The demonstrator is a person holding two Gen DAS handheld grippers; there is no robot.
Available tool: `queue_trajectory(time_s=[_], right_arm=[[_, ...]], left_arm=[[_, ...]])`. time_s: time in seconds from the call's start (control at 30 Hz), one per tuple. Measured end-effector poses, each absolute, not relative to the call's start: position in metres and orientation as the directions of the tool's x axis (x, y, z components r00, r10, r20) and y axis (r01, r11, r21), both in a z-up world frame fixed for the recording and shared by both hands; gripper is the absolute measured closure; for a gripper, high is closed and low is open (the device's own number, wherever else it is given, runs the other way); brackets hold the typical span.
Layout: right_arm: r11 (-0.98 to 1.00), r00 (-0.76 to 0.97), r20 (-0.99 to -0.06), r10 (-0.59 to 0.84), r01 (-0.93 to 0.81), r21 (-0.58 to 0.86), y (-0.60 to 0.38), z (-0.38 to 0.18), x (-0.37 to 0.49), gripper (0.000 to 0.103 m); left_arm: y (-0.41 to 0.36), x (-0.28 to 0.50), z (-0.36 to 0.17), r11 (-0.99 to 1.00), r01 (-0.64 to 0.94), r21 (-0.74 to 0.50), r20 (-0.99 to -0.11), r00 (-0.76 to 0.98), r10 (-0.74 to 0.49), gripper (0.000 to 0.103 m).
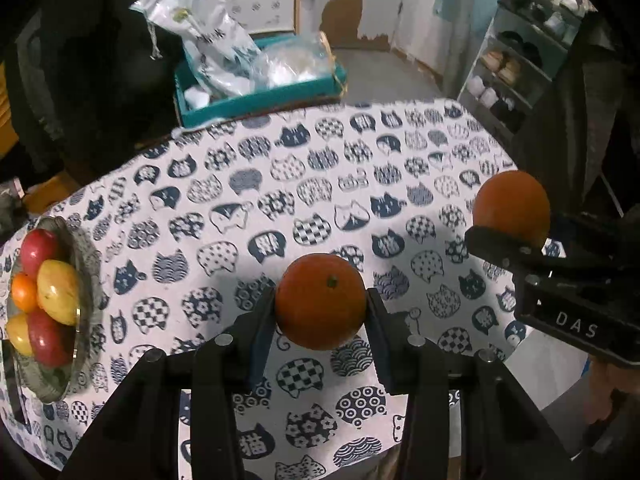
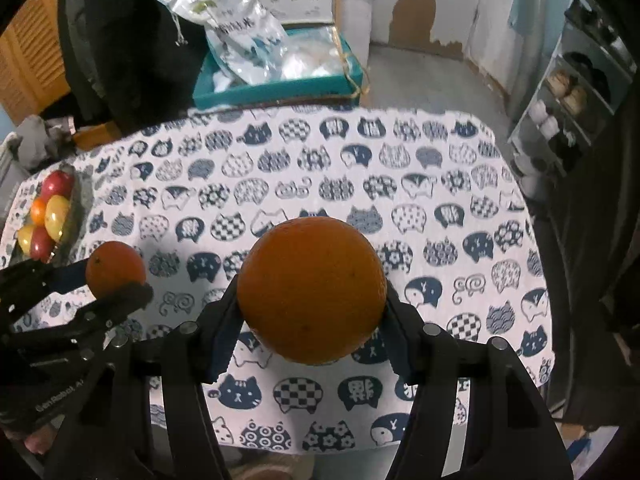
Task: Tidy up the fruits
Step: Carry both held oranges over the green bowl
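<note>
My left gripper (image 1: 321,312) is shut on a small orange (image 1: 320,300) and holds it above the cat-print tablecloth (image 1: 280,184). My right gripper (image 2: 310,312) is shut on a larger orange (image 2: 311,290), also held above the table. Each gripper shows in the other's view: the right one with its orange (image 1: 512,208) at the right, the left one with its orange (image 2: 115,268) at the left. A grey bowl (image 1: 86,256) at the table's left edge holds red apples, yellow fruits and a small orange; it also shows in the right wrist view (image 2: 78,192).
A teal tray (image 1: 256,102) with plastic bags stands beyond the table's far edge. A shoe rack (image 1: 516,68) stands at the back right. A dark chair or garment is at the far left.
</note>
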State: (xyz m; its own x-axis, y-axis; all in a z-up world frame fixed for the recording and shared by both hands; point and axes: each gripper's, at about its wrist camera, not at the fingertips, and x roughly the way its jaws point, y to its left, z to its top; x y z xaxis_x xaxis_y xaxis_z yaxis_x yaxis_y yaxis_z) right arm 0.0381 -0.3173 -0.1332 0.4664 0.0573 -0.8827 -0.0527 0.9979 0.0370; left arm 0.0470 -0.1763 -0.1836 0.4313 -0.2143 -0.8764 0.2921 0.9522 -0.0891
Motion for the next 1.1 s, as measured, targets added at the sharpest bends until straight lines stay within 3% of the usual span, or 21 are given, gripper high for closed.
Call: queue_trajectory(time_s=[0.77, 1.1], right_arm=[[0.977, 0.610, -0.775, 0.164, -0.209, 0.042, -0.249, -0.050, 0.039, 0.041], [0.958, 0.597, -0.774, 0.213, -0.283, 0.045, -0.207, -0.049, 0.048, 0.041]], left_arm=[[-0.097, 0.031, -0.089, 0.978, 0.192, -0.076, -0.753, 0.632, -0.183, 0.059], [-0.052, 0.033, -0.079, 0.991, 0.116, -0.073, -0.733, 0.667, -0.132, 0.059]])
